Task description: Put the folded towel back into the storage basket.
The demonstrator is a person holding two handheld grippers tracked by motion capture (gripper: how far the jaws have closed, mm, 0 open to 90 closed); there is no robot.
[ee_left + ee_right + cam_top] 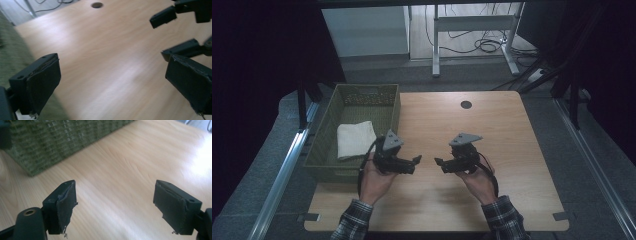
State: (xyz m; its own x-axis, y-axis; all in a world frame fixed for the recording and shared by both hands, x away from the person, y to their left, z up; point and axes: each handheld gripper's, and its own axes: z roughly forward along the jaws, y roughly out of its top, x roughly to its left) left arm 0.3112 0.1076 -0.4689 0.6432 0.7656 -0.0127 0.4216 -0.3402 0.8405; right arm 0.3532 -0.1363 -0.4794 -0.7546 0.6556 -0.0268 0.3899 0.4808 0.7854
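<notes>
Dim high view with dark edges; bright glare on the table (200,162) (gripper views slightly blurred)

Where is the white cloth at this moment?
In the high view the cloth lies folded inside the green basket at the table's left edge, just beyond the left gripper.

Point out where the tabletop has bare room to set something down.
Bare wood runs from the green basket right to the table edge, beyond both open tongs up to the cable hole. Crowded: the basket's near half, where a folded white cloth lies.
</notes>
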